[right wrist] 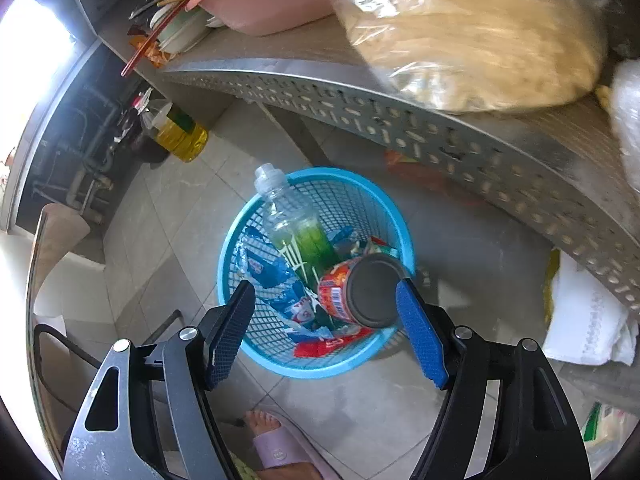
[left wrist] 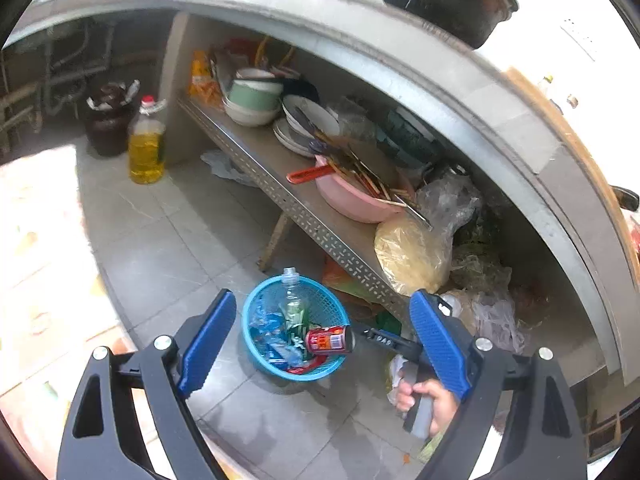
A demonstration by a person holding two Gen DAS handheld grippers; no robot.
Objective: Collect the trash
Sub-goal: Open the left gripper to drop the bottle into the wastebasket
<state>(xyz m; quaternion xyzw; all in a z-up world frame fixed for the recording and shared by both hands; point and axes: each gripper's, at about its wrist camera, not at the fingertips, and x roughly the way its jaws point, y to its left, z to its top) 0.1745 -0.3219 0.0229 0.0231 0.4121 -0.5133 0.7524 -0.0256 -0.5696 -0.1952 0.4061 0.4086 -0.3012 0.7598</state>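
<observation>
can: print's blurring out, can't read the label
noodle bag: smearing badly, top getting cut off by the edge
basket: near rim hiding behind the tool pads
foot: running off the bottom edge

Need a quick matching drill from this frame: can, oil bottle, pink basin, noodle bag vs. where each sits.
Things:
1. red can
2. oil bottle
3. pink basin
4. noodle bag

Places:
A. on the floor beside a dark jar
B. over the blue basket rim, at the right gripper
C. at the shelf edge, next to the basin
D. on the shelf, holding chopsticks

Pairs: 1-B, 2-A, 3-D, 4-C
</observation>
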